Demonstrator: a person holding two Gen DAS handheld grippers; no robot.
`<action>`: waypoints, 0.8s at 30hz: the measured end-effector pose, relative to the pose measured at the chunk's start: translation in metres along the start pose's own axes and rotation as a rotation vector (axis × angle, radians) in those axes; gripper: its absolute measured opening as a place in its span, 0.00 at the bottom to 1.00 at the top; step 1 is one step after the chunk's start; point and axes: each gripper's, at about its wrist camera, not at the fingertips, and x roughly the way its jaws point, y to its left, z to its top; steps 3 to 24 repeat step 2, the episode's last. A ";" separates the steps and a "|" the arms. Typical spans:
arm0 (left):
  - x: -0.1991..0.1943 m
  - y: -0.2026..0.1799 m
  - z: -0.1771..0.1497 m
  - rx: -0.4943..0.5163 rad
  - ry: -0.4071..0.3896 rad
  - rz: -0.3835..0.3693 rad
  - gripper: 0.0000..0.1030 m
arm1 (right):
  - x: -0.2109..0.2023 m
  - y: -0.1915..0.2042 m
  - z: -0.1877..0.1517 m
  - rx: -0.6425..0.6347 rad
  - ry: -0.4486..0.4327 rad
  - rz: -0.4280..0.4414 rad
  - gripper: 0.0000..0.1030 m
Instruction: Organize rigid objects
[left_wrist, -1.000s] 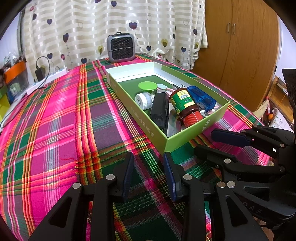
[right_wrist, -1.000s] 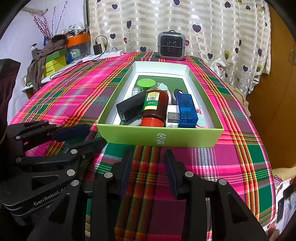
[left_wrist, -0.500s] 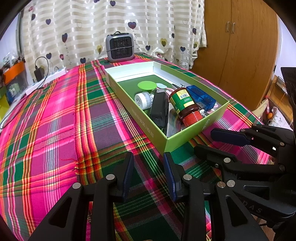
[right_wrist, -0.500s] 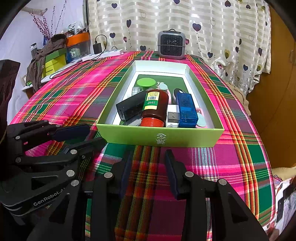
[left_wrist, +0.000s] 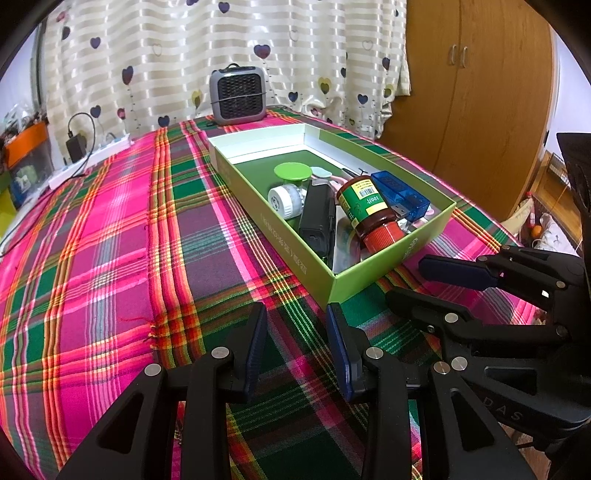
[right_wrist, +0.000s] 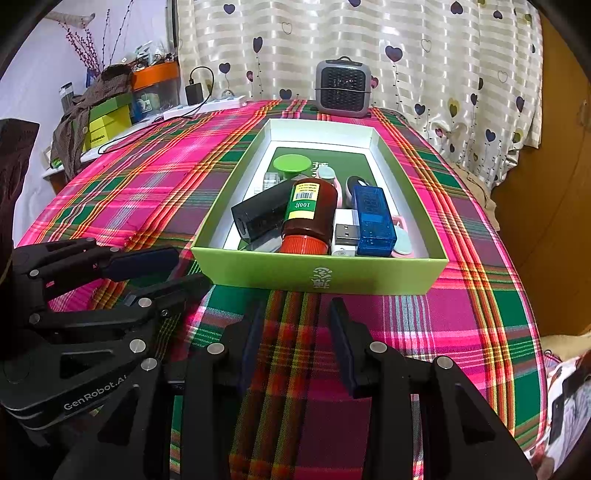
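Looking along the left gripper (left_wrist: 297, 347): jaws parted, nothing between them, poised over the plaid tablecloth (left_wrist: 110, 240) just short of the near corner of the green box (left_wrist: 369, 278). Inside the box — brown bottle (left_wrist: 364, 210) with red cap lying on its side, black case (left_wrist: 317, 221) beside it, white round part (left_wrist: 284, 197), green disc (left_wrist: 293, 171), blue translucent device (left_wrist: 400, 195). Right gripper (left_wrist: 424, 284) alongside at right, also parted and empty. Grey heater (left_wrist: 238, 94) at the far table edge, well apart.

Looking along the right gripper (right_wrist: 297, 345): jaws apart, holding nothing, centred before the box's near wall (right_wrist: 321, 271). Same contents crowded toward the near end — bottle (right_wrist: 308, 212), black case (right_wrist: 260, 216), blue device (right_wrist: 371, 221), white USB plug (right_wrist: 345, 234) between them. Left gripper (right_wrist: 177, 273) at left, open.

Step judged: all visible items already boxed, none loose on the cloth; sorting likely finished or paused. Next move, if any, calls for reaching over the near wall to straighten the tilted case or bottle.
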 end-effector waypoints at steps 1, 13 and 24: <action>0.000 0.000 0.001 0.000 0.001 0.000 0.31 | 0.000 0.000 0.000 0.000 0.000 0.000 0.37; 0.000 0.000 0.001 -0.001 0.001 0.000 0.31 | 0.000 0.000 0.000 0.000 0.001 -0.001 0.37; 0.000 0.000 0.001 -0.001 0.001 0.000 0.31 | 0.000 0.000 0.000 0.000 0.001 -0.001 0.37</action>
